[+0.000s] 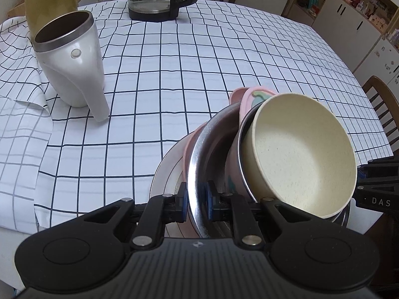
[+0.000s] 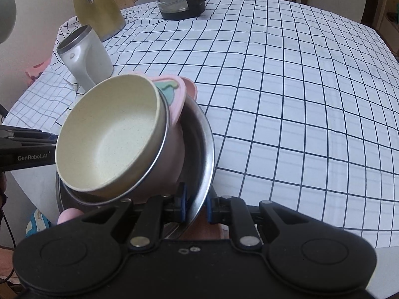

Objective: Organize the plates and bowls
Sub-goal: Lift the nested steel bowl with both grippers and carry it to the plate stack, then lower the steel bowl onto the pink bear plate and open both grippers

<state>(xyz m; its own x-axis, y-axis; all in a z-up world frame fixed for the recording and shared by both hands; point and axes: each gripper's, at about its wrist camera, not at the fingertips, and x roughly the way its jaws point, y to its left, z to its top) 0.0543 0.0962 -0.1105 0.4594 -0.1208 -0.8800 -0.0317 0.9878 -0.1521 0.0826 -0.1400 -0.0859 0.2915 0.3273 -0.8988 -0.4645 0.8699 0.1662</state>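
The left hand-held gripper point(image 1: 195, 203) was clamped on one side of the steel bowl's point(image 1: 199, 154) rim, and the right hand-held gripper point(image 2: 195, 205) pinched the opposite side. Nested in that steel bowl sat a pink bowl point(image 2: 174, 154) with the cream bowl point(image 2: 109, 134) innermost (tilted), the stack near the surface's point(image 1: 174, 74) edge. Beyond the steel bowl stood a white jug point(image 1: 74, 59).
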